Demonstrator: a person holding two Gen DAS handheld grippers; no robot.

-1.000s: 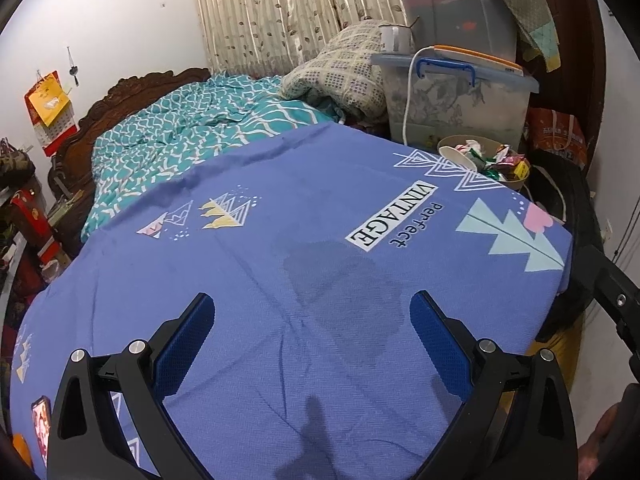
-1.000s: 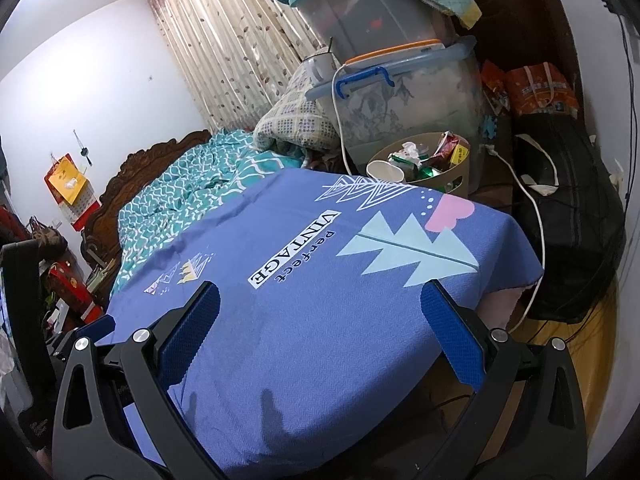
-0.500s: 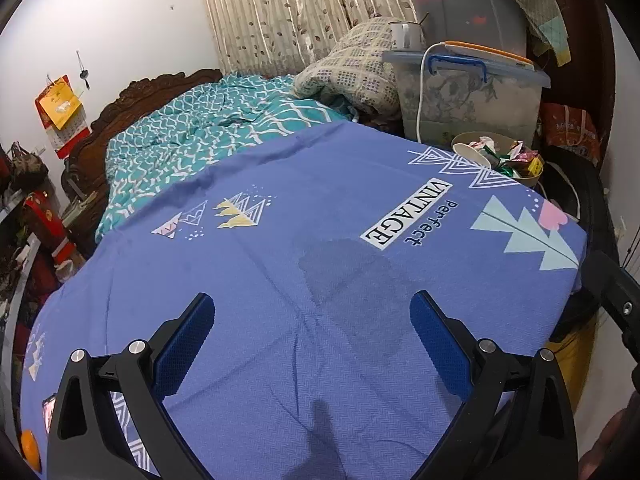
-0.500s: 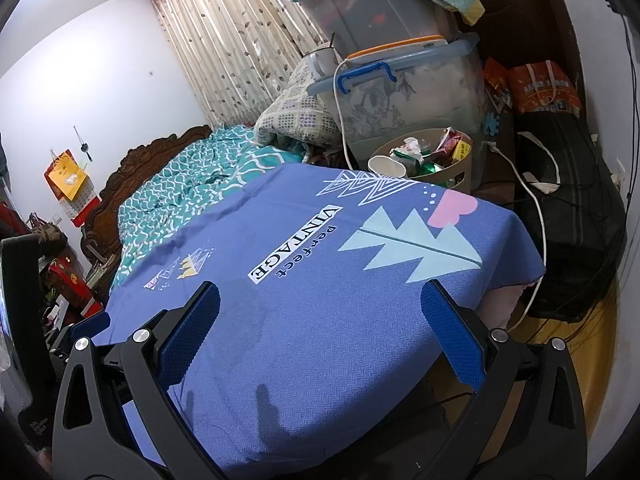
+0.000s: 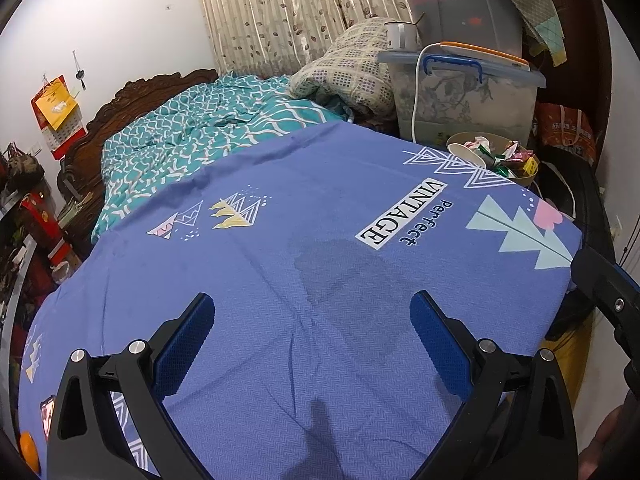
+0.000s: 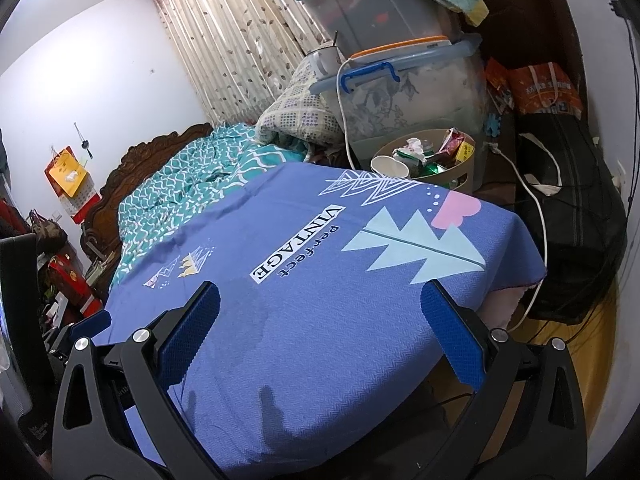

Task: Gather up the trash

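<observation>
over the cleared desk [image 5: 280,280] both claws, left [image 5: 312,344] and right [image 6: 320,332], hover spread and empty. trash fills the bin [image 6: 466,170] beyond; collecting looks finished, so the next move is likely just to withdraw.

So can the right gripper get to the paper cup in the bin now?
Probably yes: the right gripper is open and empty, and nothing stands on the blue cloth between it and the paper cup, though it's far.

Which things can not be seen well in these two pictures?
- Trash basket: left wrist view, near side hidden behind the blue cloth.
- Orange object: cut off at the left wrist view's edge.
- Floor under the table: hidden by the cloth, both views.
</observation>
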